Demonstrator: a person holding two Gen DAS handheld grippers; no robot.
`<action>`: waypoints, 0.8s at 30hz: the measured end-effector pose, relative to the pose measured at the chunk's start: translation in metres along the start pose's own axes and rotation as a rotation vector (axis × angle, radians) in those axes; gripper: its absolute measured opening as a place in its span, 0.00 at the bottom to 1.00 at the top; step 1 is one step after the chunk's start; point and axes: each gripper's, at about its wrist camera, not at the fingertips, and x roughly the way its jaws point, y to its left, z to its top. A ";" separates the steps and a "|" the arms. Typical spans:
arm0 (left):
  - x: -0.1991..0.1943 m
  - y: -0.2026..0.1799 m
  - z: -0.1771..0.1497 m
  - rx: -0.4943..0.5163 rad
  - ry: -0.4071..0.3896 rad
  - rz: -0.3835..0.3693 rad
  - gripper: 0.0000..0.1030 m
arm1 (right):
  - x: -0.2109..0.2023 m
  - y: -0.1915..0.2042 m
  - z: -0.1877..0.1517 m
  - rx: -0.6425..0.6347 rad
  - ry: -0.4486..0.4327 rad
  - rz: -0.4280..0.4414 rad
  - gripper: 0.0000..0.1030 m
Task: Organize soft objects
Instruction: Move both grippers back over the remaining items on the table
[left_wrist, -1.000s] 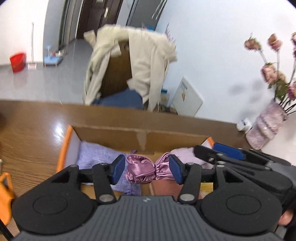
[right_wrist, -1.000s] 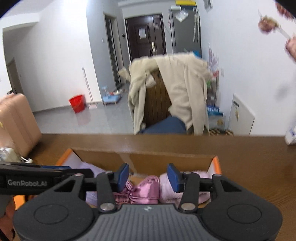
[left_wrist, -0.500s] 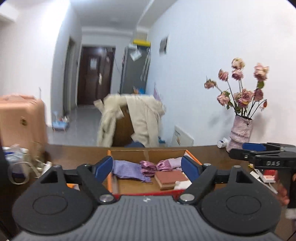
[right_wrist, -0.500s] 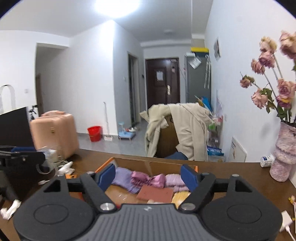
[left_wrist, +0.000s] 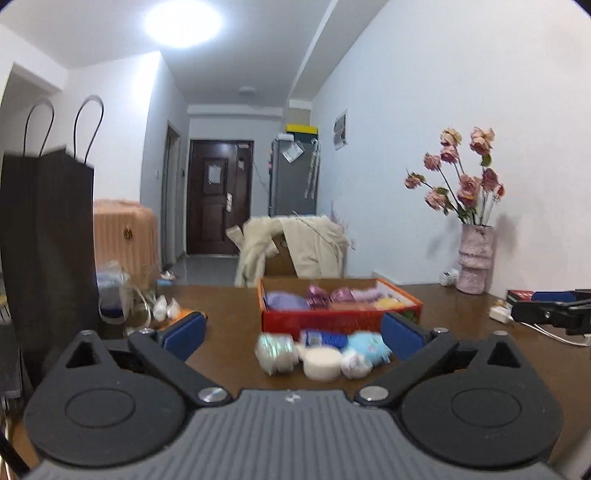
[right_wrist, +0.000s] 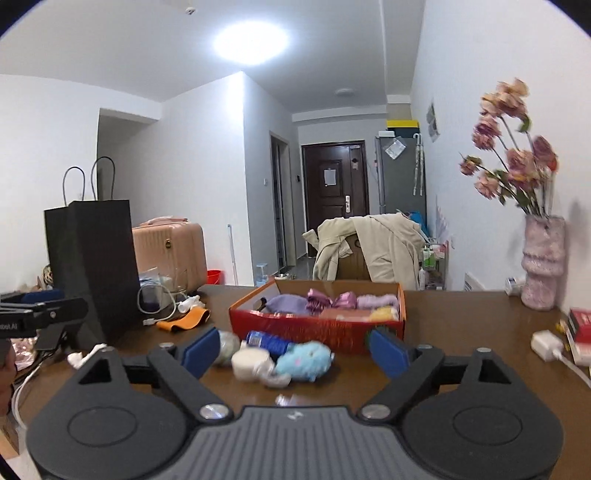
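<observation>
Left wrist view: the left tool (left_wrist: 291, 334) is empty, its jaws opening, above the table (left_wrist: 229, 306); a blurred cluster of soft toys (left_wrist: 321, 356) lies just before the red box (left_wrist: 340, 319) of folded cloths. Right wrist view: the right tool (right_wrist: 293, 349) is likewise empty and opening, with a blue plush (right_wrist: 303, 360) near the box (right_wrist: 317, 328).

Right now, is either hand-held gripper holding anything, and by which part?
Nothing is held. The left hand-held gripper and right hand-held gripper are both opening with empty jaws, short of the soft items lying on the table.
</observation>
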 end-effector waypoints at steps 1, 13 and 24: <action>0.001 0.001 -0.005 0.003 0.016 -0.005 1.00 | -0.005 0.000 -0.007 0.006 0.006 0.012 0.92; 0.061 0.028 -0.040 -0.102 0.201 0.047 1.00 | 0.041 0.009 -0.046 0.038 0.126 0.005 0.91; 0.164 0.030 -0.044 -0.102 0.321 0.080 1.00 | 0.151 0.007 -0.027 0.015 0.233 0.135 0.68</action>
